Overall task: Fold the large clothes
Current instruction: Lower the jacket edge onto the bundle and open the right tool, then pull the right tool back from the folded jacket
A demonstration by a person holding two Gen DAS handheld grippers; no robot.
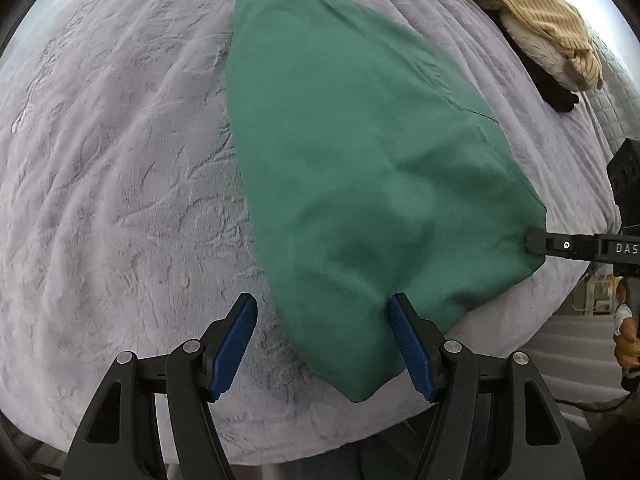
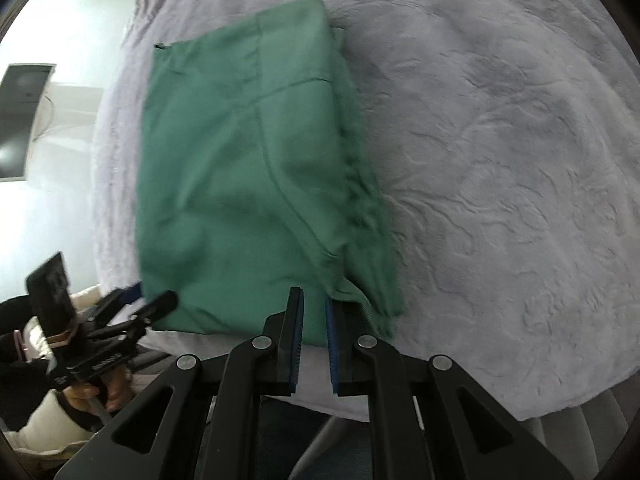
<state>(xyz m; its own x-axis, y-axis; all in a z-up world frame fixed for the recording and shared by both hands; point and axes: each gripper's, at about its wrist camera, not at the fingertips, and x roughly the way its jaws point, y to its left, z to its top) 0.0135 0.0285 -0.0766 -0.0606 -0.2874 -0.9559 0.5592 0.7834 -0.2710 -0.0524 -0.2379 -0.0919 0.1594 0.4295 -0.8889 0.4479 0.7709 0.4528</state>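
A green garment (image 1: 360,168) lies folded flat on a pale lilac bedspread (image 1: 120,160). My left gripper (image 1: 322,308) is open, its blue pads (image 1: 236,344) astride the garment's near corner, with cloth lying between them. In the right wrist view the garment (image 2: 248,176) shows as a folded rectangle with layered edges on its right side. My right gripper (image 2: 314,304) has its jaws nearly closed, a narrow gap between them, at the garment's near edge; whether cloth is pinched is unclear. It also shows at the right of the left wrist view (image 1: 536,242), touching the garment's corner.
A beige striped garment with dark cloth under it (image 1: 552,32) lies at the far right of the bed. The bed's near edge (image 2: 440,392) runs just past the grippers. The left gripper and the hand holding it show at the lower left of the right wrist view (image 2: 120,320).
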